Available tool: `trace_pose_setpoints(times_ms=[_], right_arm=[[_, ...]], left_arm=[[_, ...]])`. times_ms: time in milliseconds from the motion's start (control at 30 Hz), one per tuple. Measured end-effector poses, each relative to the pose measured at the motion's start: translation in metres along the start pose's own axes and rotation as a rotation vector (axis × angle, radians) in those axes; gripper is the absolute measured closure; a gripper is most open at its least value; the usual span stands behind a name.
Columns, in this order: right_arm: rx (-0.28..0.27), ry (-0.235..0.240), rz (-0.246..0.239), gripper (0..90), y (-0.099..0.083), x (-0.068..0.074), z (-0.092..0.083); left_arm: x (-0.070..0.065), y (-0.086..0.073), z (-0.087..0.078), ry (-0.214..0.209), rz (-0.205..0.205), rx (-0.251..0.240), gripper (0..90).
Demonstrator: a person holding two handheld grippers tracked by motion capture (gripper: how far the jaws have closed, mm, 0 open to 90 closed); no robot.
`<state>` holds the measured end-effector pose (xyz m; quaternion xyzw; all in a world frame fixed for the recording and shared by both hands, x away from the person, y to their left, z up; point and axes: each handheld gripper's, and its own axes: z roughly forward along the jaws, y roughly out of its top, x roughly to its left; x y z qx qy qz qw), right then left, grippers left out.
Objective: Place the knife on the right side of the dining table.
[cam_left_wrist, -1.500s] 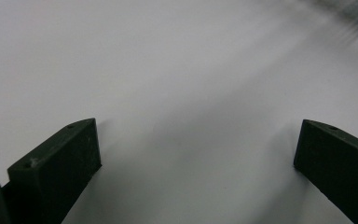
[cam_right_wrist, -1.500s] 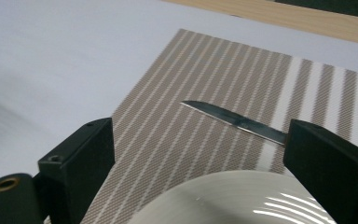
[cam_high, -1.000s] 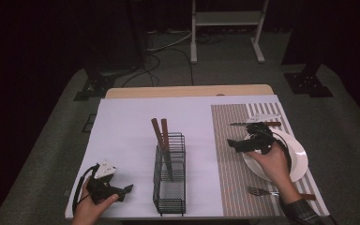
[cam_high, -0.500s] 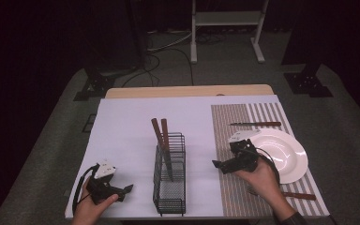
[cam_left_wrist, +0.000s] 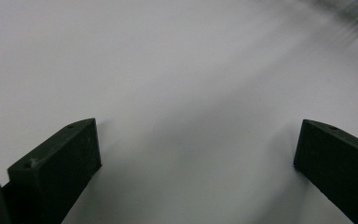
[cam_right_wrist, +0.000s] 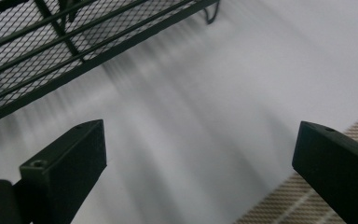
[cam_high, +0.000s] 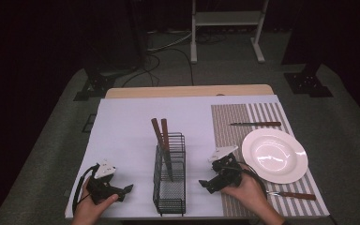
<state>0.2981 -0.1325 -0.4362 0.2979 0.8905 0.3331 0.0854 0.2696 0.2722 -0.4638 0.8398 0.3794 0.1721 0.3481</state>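
The right hand-held gripper (cam_high: 207, 184), jaws wide and empty, sits just right of the wire basket (cam_high: 169, 183).

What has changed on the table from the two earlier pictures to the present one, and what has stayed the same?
The right gripper moved from above the white plate towards the person and to the left, off the striped placemat, ending beside the wire basket. Its jaws are open and empty. The left gripper, the knife, the fork and the two wooden-handled utensils in the basket stayed in place.
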Motion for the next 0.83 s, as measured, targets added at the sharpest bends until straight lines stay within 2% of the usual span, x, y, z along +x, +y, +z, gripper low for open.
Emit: trace_pose_setpoints(times_ms=[367,500,833], right_arm=[[0.073,0.018,-0.062,1.9,-0.004,0.022,0.020],[0.074,0.002,-0.067,0.1,-0.005,0.025,0.022],[0.056,0.003,-0.066,0.0,-0.007,0.025,0.022]], left_arm=[[0.000,0.000,0.000,0.000,0.000,0.000,0.0],[0.000,0.000,0.000,0.000,0.000,0.000,0.0],[0.000,0.000,0.000,0.000,0.000,0.001,0.0]])
